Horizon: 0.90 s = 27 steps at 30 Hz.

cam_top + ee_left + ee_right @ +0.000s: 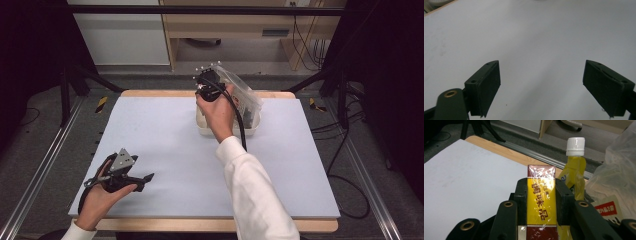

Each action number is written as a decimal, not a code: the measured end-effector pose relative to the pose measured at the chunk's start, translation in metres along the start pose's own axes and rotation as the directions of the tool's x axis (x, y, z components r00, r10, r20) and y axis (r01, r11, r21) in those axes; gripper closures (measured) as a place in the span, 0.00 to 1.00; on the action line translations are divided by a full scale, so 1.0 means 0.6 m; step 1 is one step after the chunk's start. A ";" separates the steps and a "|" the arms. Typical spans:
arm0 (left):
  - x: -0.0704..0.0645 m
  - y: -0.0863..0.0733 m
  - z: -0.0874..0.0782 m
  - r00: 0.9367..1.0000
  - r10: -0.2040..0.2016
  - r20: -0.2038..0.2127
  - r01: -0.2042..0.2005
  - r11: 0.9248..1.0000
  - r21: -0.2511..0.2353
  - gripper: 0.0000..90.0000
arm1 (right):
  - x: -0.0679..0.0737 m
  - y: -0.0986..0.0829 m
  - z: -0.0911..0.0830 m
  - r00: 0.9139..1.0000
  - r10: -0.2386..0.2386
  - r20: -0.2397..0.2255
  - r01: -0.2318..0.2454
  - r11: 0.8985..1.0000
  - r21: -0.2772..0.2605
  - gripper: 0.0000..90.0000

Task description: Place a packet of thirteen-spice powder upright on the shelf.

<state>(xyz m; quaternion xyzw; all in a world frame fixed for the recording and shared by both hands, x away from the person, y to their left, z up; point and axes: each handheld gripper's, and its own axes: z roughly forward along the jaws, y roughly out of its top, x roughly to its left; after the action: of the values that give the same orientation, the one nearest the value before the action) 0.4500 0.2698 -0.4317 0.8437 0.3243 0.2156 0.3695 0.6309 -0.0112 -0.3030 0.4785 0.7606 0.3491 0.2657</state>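
Over the grey mat [165, 130], right hand-held gripper [541, 192] clamps a yellow packet [540, 200] (left hand-held gripper [541, 82] gapes, empty).

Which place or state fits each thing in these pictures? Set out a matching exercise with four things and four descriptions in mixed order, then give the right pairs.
Things
1. left gripper
2. right gripper
3. yellow pouch with a white screw cap
4. white rectangular plastic tub

Descriptions
A. stands at the far edge of the pale blue table mat
B. jaws wide apart, nothing between them
C. right beside the clamped box
D. jaws shut on the yellow and dark red wrapped box

Pairs: 1-B, 2-D, 3-C, 4-A
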 end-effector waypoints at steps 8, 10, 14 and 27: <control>0.000 -0.002 0.002 1.000 -0.001 0.000 0.001 1.000 0.000 0.16 | 0.002 0.004 0.017 1.000 0.015 0.011 -0.015 1.000 0.022 0.76; -0.001 -0.001 0.003 1.000 0.001 0.003 -0.001 1.000 0.003 0.16 | 0.002 0.005 0.019 1.000 0.025 0.010 -0.026 0.999 0.030 0.76; -0.001 -0.001 0.004 1.000 0.007 0.001 -0.007 1.000 0.004 0.16 | 0.006 0.007 0.022 1.000 0.022 0.022 -0.023 0.999 0.034 0.76; -0.003 0.000 0.004 1.000 0.016 0.001 -0.016 1.000 0.009 0.16 | 0.011 0.010 0.025 0.999 0.029 0.045 -0.032 0.997 0.065 0.76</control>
<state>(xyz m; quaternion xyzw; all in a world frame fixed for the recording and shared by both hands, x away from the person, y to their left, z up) 0.4506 0.2674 -0.4335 0.8482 0.3181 0.2165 0.3639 0.6427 0.0005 -0.3077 0.5061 0.7583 0.3173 0.2612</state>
